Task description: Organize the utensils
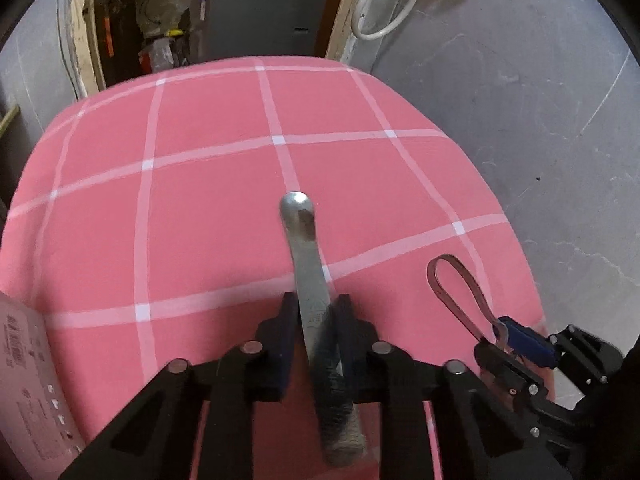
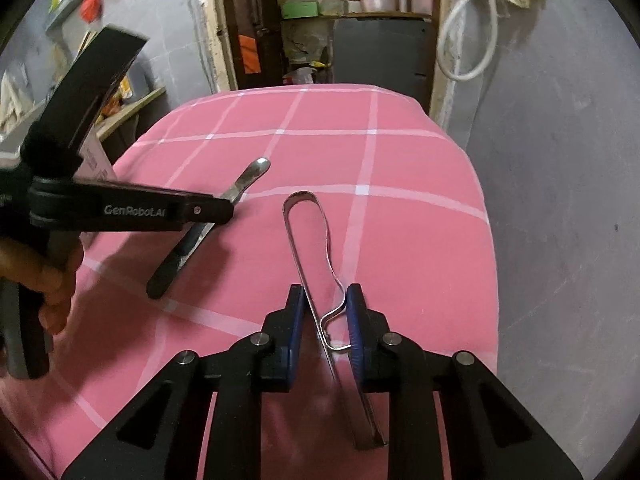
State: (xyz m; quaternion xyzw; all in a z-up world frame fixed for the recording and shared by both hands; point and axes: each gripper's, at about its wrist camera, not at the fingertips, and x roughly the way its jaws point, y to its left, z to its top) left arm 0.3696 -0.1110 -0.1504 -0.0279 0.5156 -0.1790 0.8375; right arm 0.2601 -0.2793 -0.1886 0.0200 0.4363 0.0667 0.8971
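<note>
In the left wrist view, the left gripper (image 1: 314, 312) is seen closed on a metal utensil with a dark handle (image 1: 306, 268); the shaft is clamped between the two pads, the rounded metal end points toward 12 o'clock over the counter (image 1: 180, 208), which is covered in pink cloth with white grid lines, and the dark handle runs back toward 6 o'clock between the fingers. At 4 o'clock, the right gripper (image 1: 502, 334) is seen holding metal tongs (image 1: 456, 284), whose looped end lies toward 11 o'clock from it. A printed carton (image 1: 28, 380) is cut off at 8 o'clock.

In the right wrist view, the right gripper (image 2: 326, 312) is partly closed around the tongs (image 2: 310, 240); both arms are pressed between the blue pads, the loop extends toward 12 o'clock, and one flat arm trails back toward 6 o'clock. At 9 o'clock, the left gripper (image 2: 224, 204) is shown gripping the utensil (image 2: 208, 220), the metal end angled toward 1 o'clock
</note>
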